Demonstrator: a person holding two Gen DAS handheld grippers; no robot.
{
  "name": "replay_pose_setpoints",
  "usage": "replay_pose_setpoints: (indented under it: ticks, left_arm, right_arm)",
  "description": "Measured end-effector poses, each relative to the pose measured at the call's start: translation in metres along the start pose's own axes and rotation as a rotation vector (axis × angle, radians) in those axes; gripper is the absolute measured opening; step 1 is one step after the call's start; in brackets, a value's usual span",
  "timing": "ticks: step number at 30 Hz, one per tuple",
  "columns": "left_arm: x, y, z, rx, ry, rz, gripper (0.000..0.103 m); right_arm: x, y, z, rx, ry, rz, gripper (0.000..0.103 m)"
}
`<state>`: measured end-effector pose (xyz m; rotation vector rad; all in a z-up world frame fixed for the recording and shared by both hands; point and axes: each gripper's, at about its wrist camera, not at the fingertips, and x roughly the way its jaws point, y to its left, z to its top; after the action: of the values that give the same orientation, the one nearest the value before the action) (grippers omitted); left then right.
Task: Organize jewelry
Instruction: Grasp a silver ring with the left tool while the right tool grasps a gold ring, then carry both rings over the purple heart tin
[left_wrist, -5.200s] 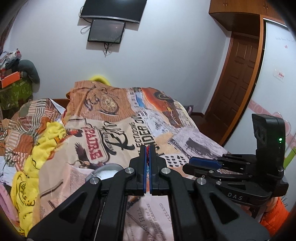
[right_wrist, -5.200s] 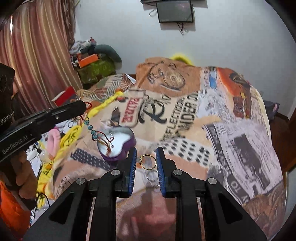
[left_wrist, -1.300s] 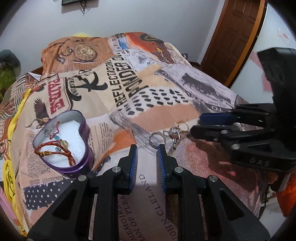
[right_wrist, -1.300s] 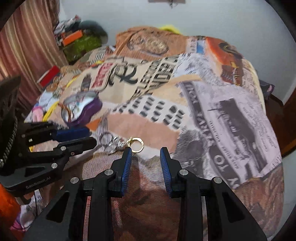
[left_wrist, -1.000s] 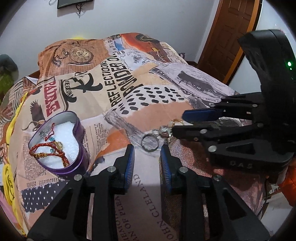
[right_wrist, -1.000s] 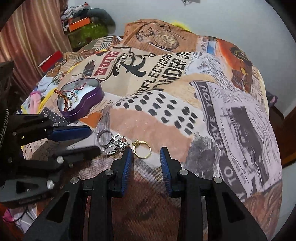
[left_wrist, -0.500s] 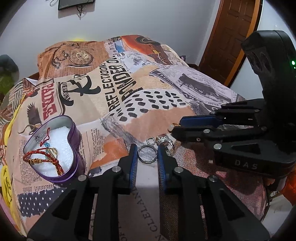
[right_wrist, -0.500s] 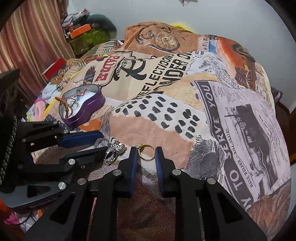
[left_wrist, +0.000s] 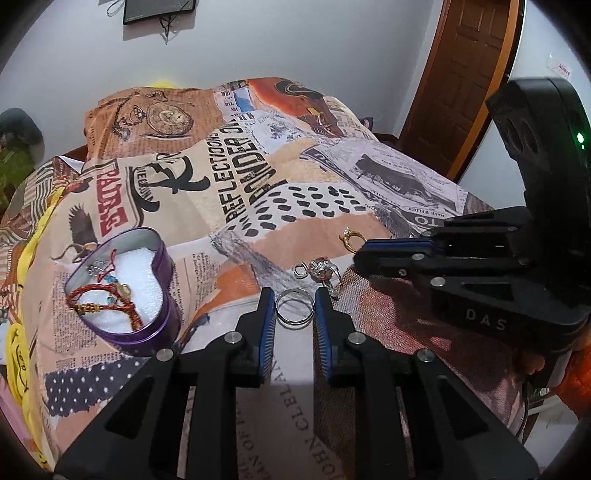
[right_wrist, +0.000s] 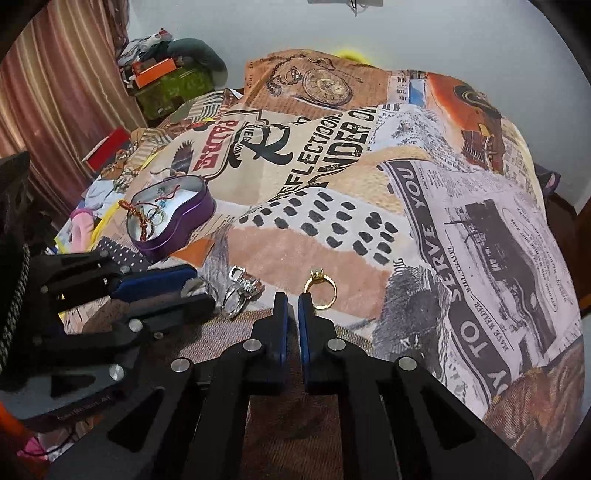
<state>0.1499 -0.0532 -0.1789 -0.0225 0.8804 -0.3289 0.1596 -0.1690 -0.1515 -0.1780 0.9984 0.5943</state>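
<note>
Pinching a plain silver ring (left_wrist: 294, 313) across its width between the blue pads (left_wrist: 266, 325) of the left gripper (left_wrist: 294, 295), low over a bedspread (left_wrist: 221, 177) printed with newspaper scraps and a pocket watch; narrow setting there, reached by closing just now, with both pads seeming to touch the band. Lying just beyond those fingertips, a ring with a big clear stone (left_wrist: 320, 268) and a small silver loop (left_wrist: 300, 271) beside it, both loose on the cloth. Reaching in from the right side of the left view, the right gripper (right_wrist: 293, 297), jaws just drawn almost fully together with only a thin slit left. Standing on edge at its right fingertip, stone uppermost, a gold ring (right_wrist: 320, 293), tilted off the cloth; impossible to tell whether pinched at the tips or merely leaning against them. Sitting well off to the left of both grippers, an open heart-shaped purple tin (left_wrist: 168, 295) lined in white, holding red cord bracelets (left_wrist: 99, 295) with blue and gold beads, plus a ring or two by the right view. Showing at the edges: an orange sleeve (left_wrist: 576, 376), a brown wooden door (left_wrist: 461, 74), a striped curtain (right_wrist: 55, 92).
</note>
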Motion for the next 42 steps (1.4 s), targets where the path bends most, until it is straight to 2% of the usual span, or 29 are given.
replay_pose_setpoints:
  ticks: [2, 4, 6, 8, 14, 16, 17, 25, 42]
  left_arm:
    - [-0.004, 0.002, 0.0, -0.004, -0.009, 0.004, 0.021]
    - [-0.007, 0.004, 0.001, -0.013, -0.016, 0.006, 0.021]
    - [-0.009, 0.007, 0.002, -0.025, -0.023, 0.008, 0.021]
    - [-0.01, 0.01, 0.003, -0.034, -0.027, 0.008, 0.021]
    - [-0.014, 0.016, 0.002, -0.044, -0.035, 0.016, 0.021]
    - [-0.016, 0.017, 0.002, -0.048, -0.038, 0.019, 0.021]
    - [-0.016, 0.018, 0.001, -0.05, -0.04, 0.021, 0.021]
    - [-0.029, 0.025, 0.004, -0.078, -0.072, 0.028, 0.021]
    - [-0.082, 0.055, 0.013, -0.119, -0.192, 0.092, 0.021]
  right_arm:
    - [-0.005, -0.001, -0.001, 0.007, -0.013, -0.019, 0.006]
    - [-0.005, -0.004, 0.001, 0.019, 0.001, -0.035, 0.012]
    - [-0.001, -0.009, 0.003, 0.034, 0.011, -0.053, 0.032]
    - [0.004, -0.013, 0.005, 0.045, 0.023, -0.054, 0.037]
    - [0.016, -0.016, 0.01, 0.037, 0.026, -0.043, 0.036]
    - [0.018, -0.015, 0.01, 0.019, 0.025, -0.053, 0.027]
    - [0.02, -0.016, 0.011, 0.023, 0.03, -0.048, 0.018]
    - [0.011, -0.015, 0.013, 0.046, 0.01, -0.052, 0.017]
    - [-0.041, 0.034, 0.047, -0.01, -0.169, -0.007, 0.017]
